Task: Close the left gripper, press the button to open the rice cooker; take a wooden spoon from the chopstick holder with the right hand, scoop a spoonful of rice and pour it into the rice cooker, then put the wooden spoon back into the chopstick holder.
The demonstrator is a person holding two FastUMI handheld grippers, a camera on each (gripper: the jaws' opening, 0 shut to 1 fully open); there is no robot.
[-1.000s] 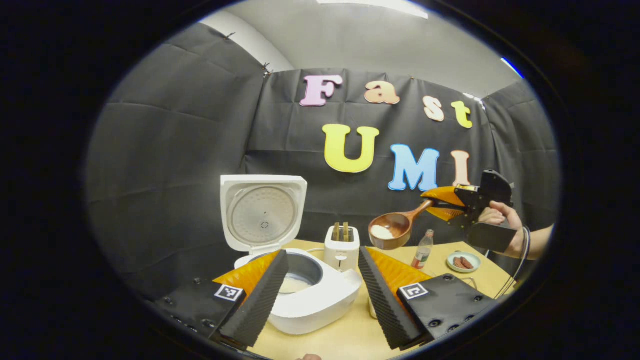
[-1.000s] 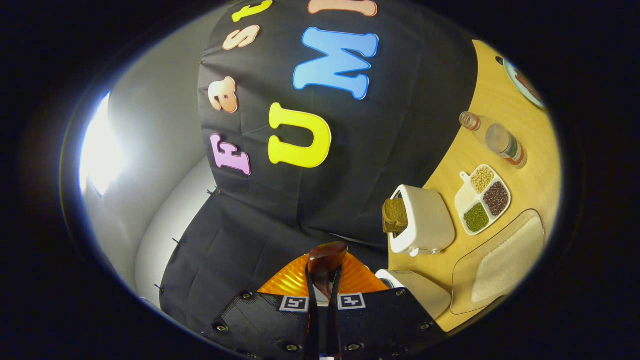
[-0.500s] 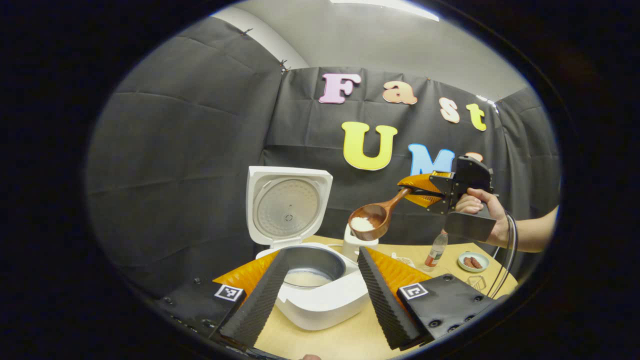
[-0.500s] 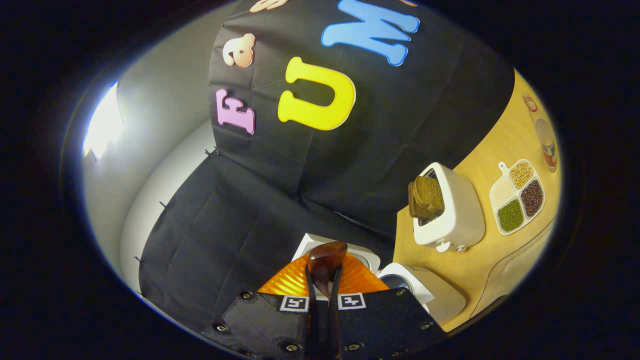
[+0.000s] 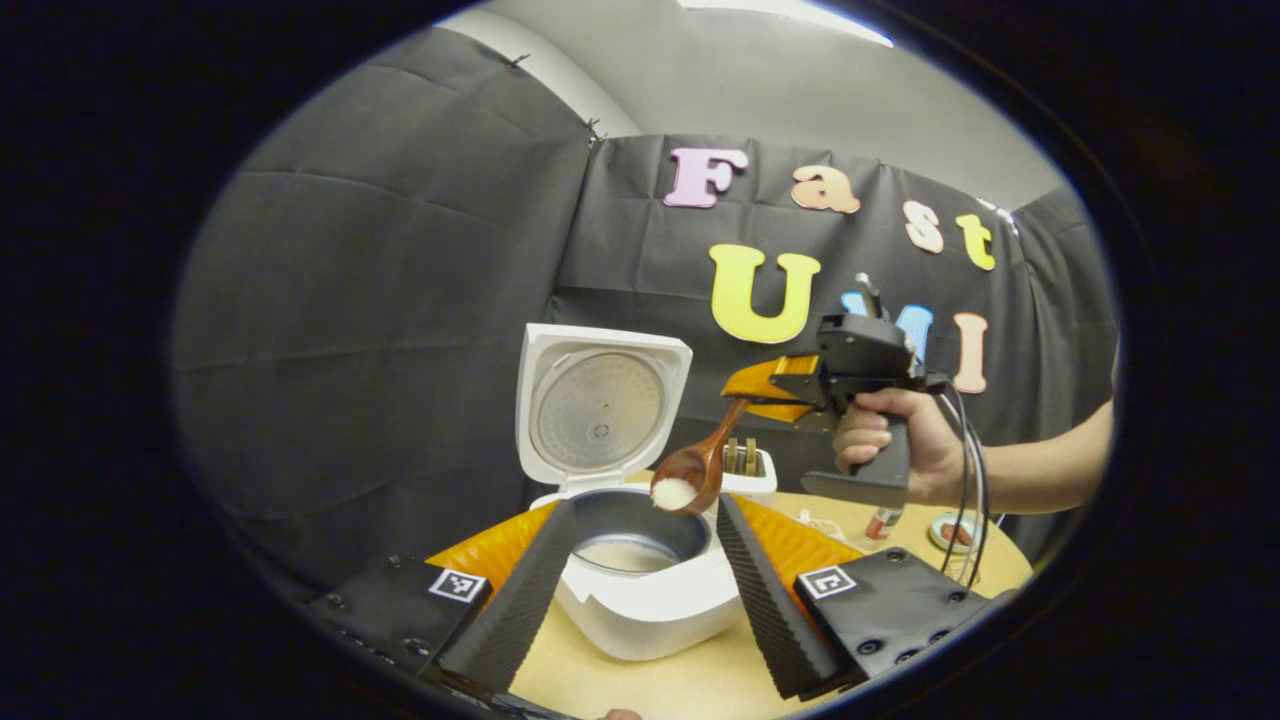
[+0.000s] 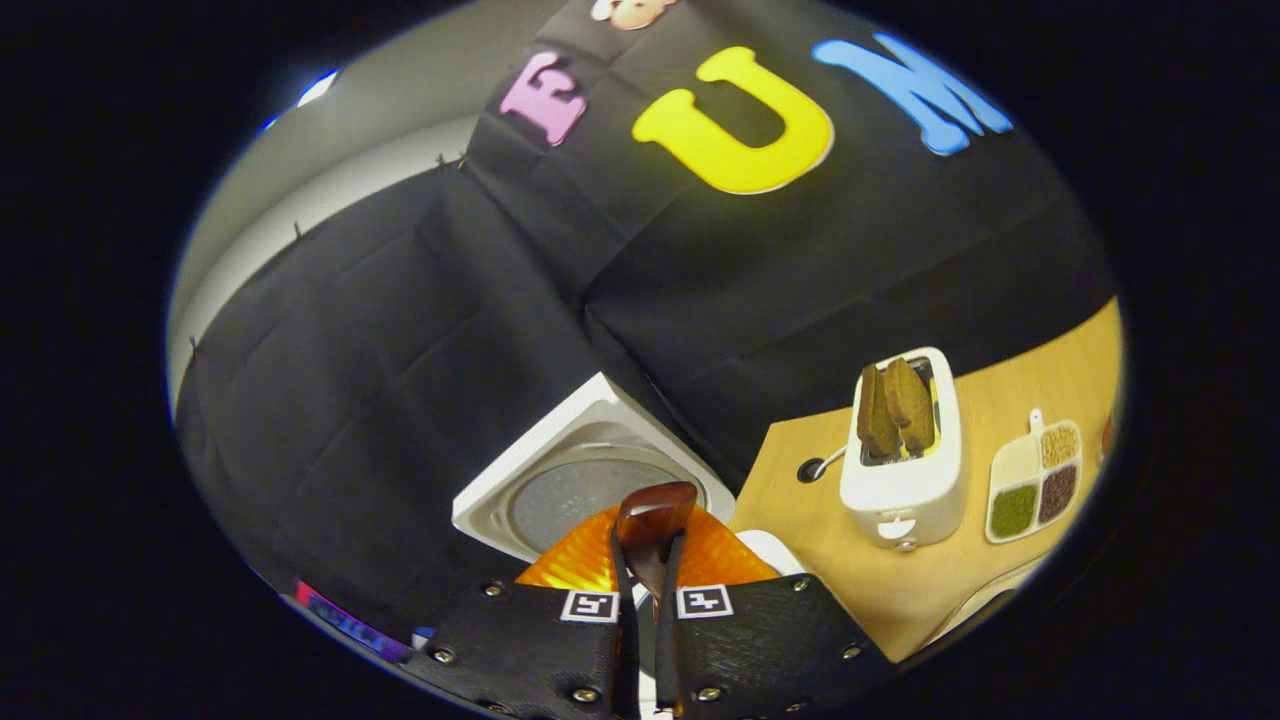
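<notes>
The white rice cooker (image 5: 640,600) stands on the table with its lid (image 5: 600,405) raised, and some rice lies in its pot (image 5: 625,552). A wooden spoon (image 5: 690,480) with a heap of rice in its bowl hangs tilted over the pot's right rim. A hand holds my right gripper (image 5: 755,392), which is shut on the spoon's handle. In the right gripper view the handle end (image 6: 655,520) sticks up between the closed fingers of my right gripper (image 6: 648,590), with the lid (image 6: 575,485) just beyond. My left gripper (image 5: 645,505) stands open in front of the cooker, holding nothing.
A white toaster (image 6: 900,460) with two brown bread slices stands right of the cooker, also behind the spoon (image 5: 748,470). A divided dish of beans (image 6: 1035,475) lies beyond it. A small bottle (image 5: 880,522) and a plate (image 5: 950,530) sit at the far right of the wooden table (image 5: 690,680).
The right gripper has carried the rice-filled spoon left and down, from high at the right to just over the pot's rim, tipping its bowl downward. The left gripper stayed open.
</notes>
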